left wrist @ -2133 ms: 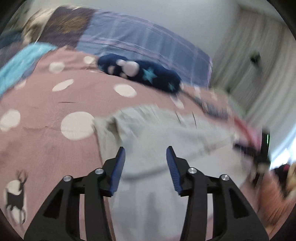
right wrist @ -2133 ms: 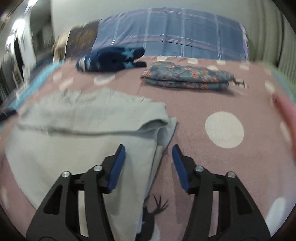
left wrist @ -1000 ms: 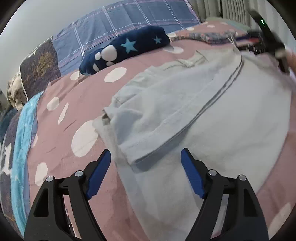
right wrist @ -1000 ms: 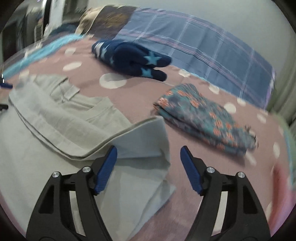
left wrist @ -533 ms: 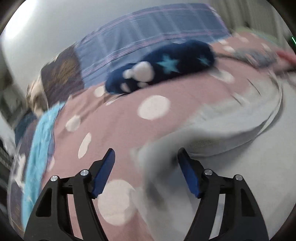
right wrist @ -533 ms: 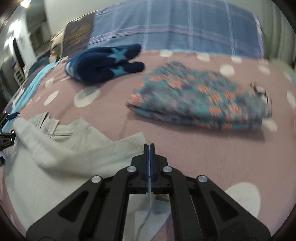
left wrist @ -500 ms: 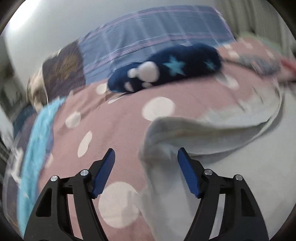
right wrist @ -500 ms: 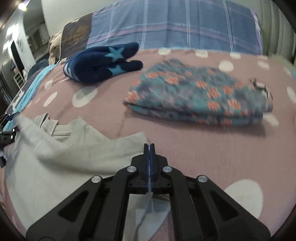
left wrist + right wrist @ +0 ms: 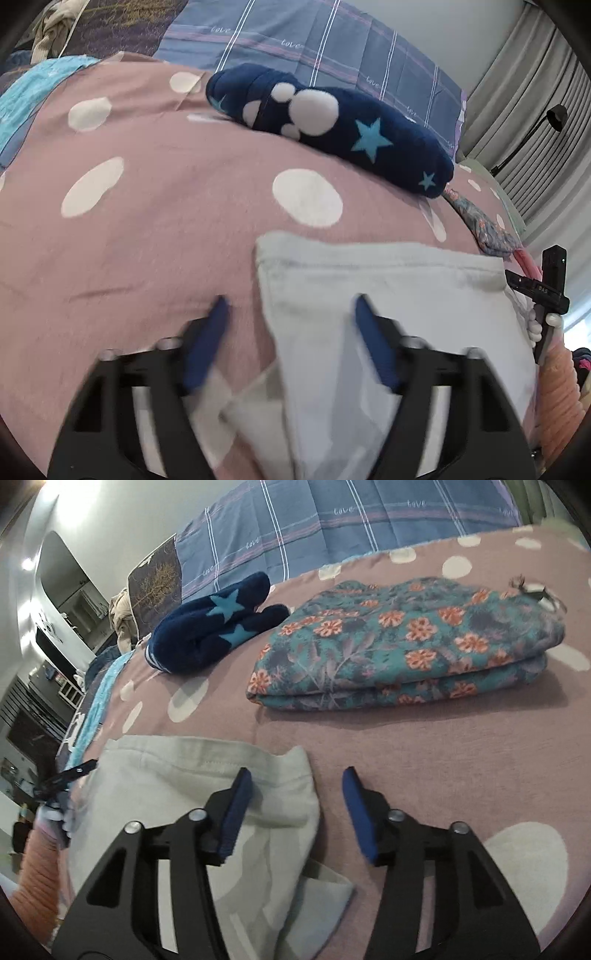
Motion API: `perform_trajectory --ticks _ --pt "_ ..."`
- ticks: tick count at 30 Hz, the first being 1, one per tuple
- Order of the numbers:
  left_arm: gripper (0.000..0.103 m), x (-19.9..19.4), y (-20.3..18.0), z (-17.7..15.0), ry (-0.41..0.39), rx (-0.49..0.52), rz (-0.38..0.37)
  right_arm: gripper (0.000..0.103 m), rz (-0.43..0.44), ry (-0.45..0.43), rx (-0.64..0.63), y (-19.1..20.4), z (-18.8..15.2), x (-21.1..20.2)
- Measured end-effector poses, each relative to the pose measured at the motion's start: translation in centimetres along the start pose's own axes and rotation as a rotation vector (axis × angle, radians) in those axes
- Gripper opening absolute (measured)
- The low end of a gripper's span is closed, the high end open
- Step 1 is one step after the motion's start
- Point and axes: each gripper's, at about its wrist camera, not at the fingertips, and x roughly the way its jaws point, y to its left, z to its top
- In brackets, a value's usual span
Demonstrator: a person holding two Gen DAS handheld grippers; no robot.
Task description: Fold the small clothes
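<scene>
The pale grey garment is lying folded on the pink spotted bedspread. The left gripper is closing, straddling its left edge unpressed; the right gripper, opening, is straddling its right edge, bare bedspread beyond.

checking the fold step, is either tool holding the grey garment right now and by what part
Nothing is held. The left tool and right tool each stand open over a top corner of the folded grey garment, pads clear; left was just closing, right opening.
</scene>
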Motion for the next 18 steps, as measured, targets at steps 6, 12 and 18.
perform_trajectory --ticks 6,12,18 --pt "0.002 -2.8 -1.4 0.8 -0.096 0.014 -0.016 0.004 0.027 -0.135 -0.037 1.9 0.3 -3.6" --pt "0.004 -4.9 -1.6 0.6 -0.153 0.081 0.1 0.005 -0.067 -0.177 -0.016 1.5 0.5 -5.1" --pt "0.028 -3.9 0.4 -2.8 -0.076 -0.003 0.133 0.023 -0.088 -0.129 0.076 0.3 -3.1 -4.6"
